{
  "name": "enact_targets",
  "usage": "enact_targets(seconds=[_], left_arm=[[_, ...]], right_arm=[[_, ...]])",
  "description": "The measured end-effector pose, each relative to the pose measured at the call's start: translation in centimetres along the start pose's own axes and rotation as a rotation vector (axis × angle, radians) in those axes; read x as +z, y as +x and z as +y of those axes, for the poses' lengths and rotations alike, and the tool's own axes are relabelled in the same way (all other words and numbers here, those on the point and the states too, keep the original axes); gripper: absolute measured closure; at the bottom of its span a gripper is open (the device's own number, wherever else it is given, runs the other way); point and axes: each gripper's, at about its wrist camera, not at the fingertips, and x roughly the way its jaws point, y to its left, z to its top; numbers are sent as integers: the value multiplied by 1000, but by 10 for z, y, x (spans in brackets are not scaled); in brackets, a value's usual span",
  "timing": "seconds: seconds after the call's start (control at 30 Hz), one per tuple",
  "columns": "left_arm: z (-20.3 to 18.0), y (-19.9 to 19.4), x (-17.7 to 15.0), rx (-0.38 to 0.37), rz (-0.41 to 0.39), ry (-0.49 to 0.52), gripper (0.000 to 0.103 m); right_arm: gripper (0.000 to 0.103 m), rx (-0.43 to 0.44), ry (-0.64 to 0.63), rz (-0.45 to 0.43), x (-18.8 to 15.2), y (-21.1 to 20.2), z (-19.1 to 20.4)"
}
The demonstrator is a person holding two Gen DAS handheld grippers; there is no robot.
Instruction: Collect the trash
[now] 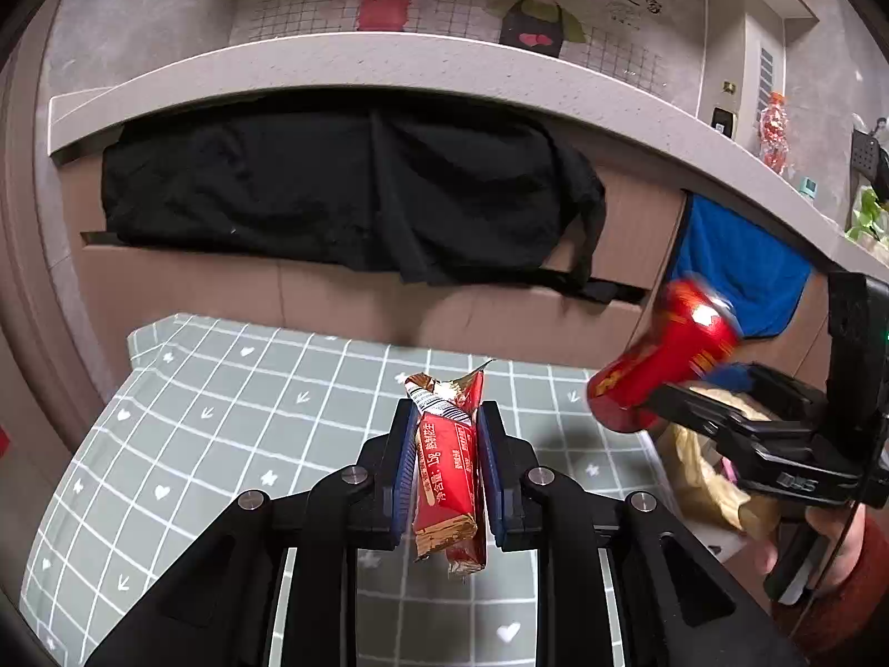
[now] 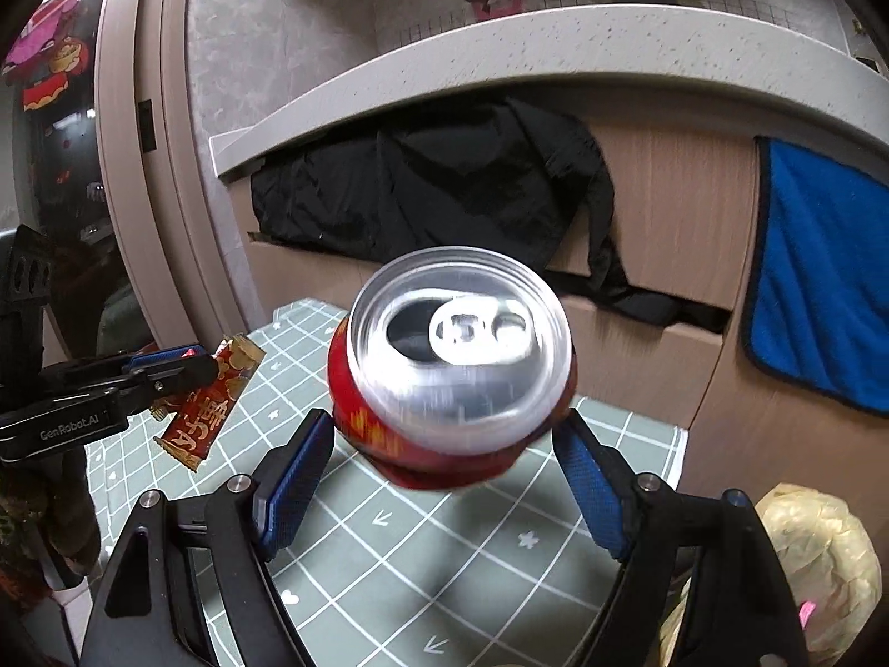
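The work surface is a table covered by a grey-green checked tablecloth printed with white hearts and arrows. Behind it stands a wood-grain cabinet; a black cloth hangs from an open drawer beneath the pale countertop, and a blue towel hangs to the right of it. A crumpled yellowish bag sits at the table's right edge.

Right gripper: jaws stand wide, one blue pad on each side of a red drinks can. The can is tilted, its silver opened top facing the camera, and it is motion-blurred. In the right wrist view a gap shows between each pad and the can body; in the left wrist view the can lies at the fingertips. Whether the pads bear on it cannot be told.

Left gripper: jaws closed down narrow on a red and gold snack wrapper. The wrapper is pinched between the blue pads, held clear above the tablecloth, with both ends protruding.
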Motion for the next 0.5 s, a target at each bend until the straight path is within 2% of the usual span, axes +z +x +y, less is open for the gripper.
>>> enact_targets(seconds=[0.03,0.27,0.3,0.4,0.5], left_arm=[[-2,2,1,-7,-1,-2,81],[8,19,-14,-23,54,-30,80],[12,22,-18,-24,65,-43,80],[26,32,-26,-28,91,-78,80],[40,43,-31,-29,113,-110,80]], right_arm=[[53,2,-1,0,1,1,-2],[51,36,44,87,-14,30,-11],[49,38,60,89,-17,32,-14],[28,6,92,78,-22,37,-26],[27,-39,85,112,-18,60,-38]])
